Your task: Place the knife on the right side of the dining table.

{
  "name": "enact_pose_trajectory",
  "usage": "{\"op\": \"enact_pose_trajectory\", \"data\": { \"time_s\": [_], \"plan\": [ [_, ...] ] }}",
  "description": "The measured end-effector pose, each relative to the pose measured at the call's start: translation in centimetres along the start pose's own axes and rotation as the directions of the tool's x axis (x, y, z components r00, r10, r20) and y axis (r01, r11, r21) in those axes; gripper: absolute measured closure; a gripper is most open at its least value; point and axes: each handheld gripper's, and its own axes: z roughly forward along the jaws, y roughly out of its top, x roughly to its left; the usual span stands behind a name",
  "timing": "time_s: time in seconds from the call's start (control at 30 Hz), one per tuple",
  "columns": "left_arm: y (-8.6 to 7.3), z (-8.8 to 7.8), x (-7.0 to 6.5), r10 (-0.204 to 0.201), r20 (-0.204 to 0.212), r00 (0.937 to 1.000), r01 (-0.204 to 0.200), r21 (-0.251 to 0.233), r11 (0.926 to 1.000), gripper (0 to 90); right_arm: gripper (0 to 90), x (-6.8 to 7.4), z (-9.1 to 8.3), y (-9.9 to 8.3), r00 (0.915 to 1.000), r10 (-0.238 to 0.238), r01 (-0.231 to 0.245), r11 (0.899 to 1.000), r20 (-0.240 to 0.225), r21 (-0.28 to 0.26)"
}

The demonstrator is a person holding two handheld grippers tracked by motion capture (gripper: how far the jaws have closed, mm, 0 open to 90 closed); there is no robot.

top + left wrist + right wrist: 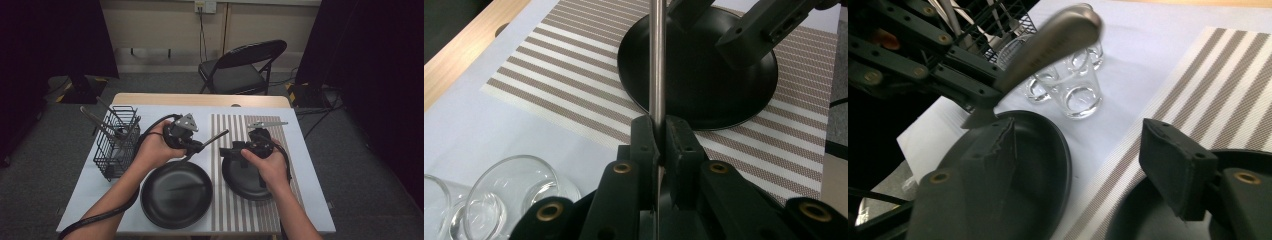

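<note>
- The left gripper (200, 145) is clenched on a knife (212, 138); in the left gripper view the jaws pinch the thin metal blade edge-on (657, 75), pads pressing on both sides.
- Landmark: the striped mat (295, 145) on the right half of the table (90, 185).
- The knife is held in the air over the left edge of the mat, its handle end pointing up and toward the mat's far side.
- In the right gripper view the knife's handle (1058, 35) sticks out toward the camera from the left gripper's jaws, blurred.
- The right gripper (235, 150) hovers over the mat, above the plate (240, 182) that lies on it; its jaws stand apart with nothing between them, released.
- In the right gripper view the two black jaws are wide apart, and the gap shows bare mat (1228, 80) and table.
- A second, bigger plate (176, 195) lies just left of the mat, on the white table top, below the left gripper.
- A wire rack (117, 142) with cutlery stands well left of the mat, near the table's left edge.
- Clear glasses (1073, 85) stand left of the mat, between the rack and the bigger plate; they also show at the lower left of the left gripper view (514, 195).
- A flat metal utensil (267, 123) lies at the far end of the mat, beyond the right gripper.
</note>
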Motion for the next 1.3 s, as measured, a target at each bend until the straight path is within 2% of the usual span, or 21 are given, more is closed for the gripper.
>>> {"op": "enact_pose_trajectory", "data": {
  "time_s": [0.07,0.53,0.77,0.9,1.3],
  "plan": [
    [0.1,0.1,0.0,0.013,0.004,0.9999,-0.013,0.003,0.9999,83.3,33.0,0.3,0.2,0.2,0.9999,0.007,-0.007,1.0,-0.011,-0.002],
    [0.4,0.4,-0.5,0.017,0.011,0.9998,-0.017,-0.002,0.9999,83.2,41.9,1.1,0.4,1.2,0.9966,0.064,-0.066,0.997,-0.051,-0.044],
    [0.4,0.7,-0.7,0.02,0.008,0.9998,-0.02,0.003,0.9998,83.2,45.1,1.4,0.6,1.5,0.995,0.089,-0.092,0.994,-0.044,-0.057],
    [0.4,0.7,-0.7,0.004,0.008,1.0,-0.004,-0.01,0.9999,83.2,49.2,1.3,0.6,1.5,0.993,0.109,-0.112,0.991,-0.045,-0.067],
    [0.6,0.5,-0.6,-0.002,0.004,1.0,0.002,-0.009,1.0,83.2,59.3,1.4,0.4,1.7,0.9898,0.136,-0.14,0.983,-0.044,-0.123]
  ]
}}
